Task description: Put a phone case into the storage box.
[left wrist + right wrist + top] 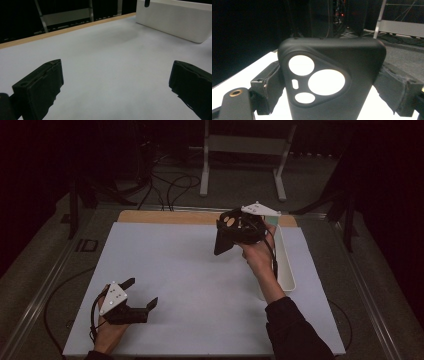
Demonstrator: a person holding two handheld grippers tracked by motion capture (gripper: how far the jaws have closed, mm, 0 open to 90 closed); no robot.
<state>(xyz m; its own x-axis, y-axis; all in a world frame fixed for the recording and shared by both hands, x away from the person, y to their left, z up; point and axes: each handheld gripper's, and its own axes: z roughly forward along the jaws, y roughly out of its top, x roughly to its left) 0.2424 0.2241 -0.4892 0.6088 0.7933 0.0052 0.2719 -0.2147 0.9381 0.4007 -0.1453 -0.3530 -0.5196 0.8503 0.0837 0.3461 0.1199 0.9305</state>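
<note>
the right gripper is clenched on a black soft plastic phone case with round camera cut-outs, its two jaws pressing the case's left and right edges; the case stands upright between them, cut-out end on top, and fills the middle of the right gripper view. in the high view the same phone case hangs above the far right part of the white table sheet, lifted clear of it, just left of a long white plastic bin that lies along the sheet's right edge. the left gripper is released, jaws spread wide with nothing between them, low over the near left corner of the sheet and well apart from the case. the left gripper view shows bare sheet between its own jaws, the wooden table edge at the far side and the bin's white wall at far right. only the right gripper view shows the case's cut-outs closely, with the white sheet showing through them.
</note>
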